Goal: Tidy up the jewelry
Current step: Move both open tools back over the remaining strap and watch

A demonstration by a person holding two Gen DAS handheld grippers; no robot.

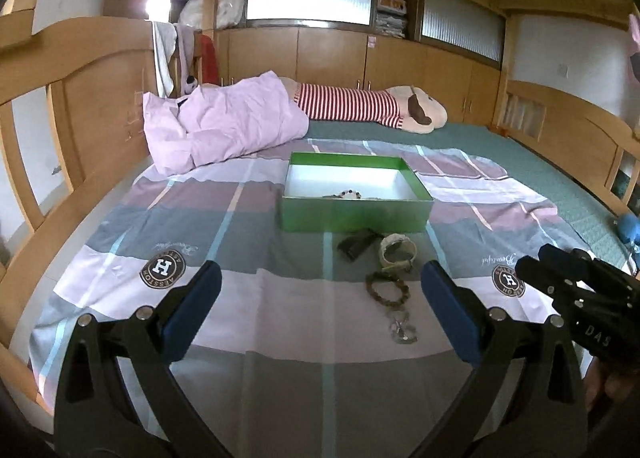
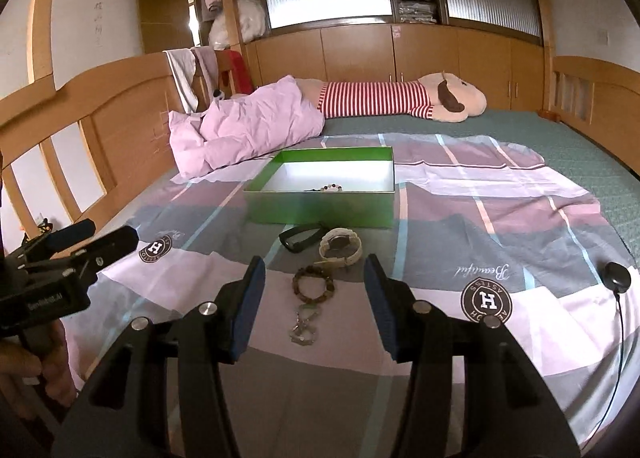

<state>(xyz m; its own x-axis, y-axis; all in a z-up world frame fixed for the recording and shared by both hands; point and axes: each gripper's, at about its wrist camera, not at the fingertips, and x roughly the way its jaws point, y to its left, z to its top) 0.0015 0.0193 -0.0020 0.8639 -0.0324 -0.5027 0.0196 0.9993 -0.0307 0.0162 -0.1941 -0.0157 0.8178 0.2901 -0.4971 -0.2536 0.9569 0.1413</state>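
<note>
Hovering with jaws apart and empty, each hand-held gripper [image 2: 314, 294] should lower squarely over the beaded bracelet [image 2: 314, 284] near the green box [image 2: 320, 206].

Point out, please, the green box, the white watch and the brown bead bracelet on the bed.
Green box [image 2: 320, 209]: right wrist view, on its near outer wall.
White watch [image 2: 341, 247]: right wrist view, on its round case.
Bead bracelet [image 1: 387, 287]: left wrist view, on the loop's near beads.
</note>
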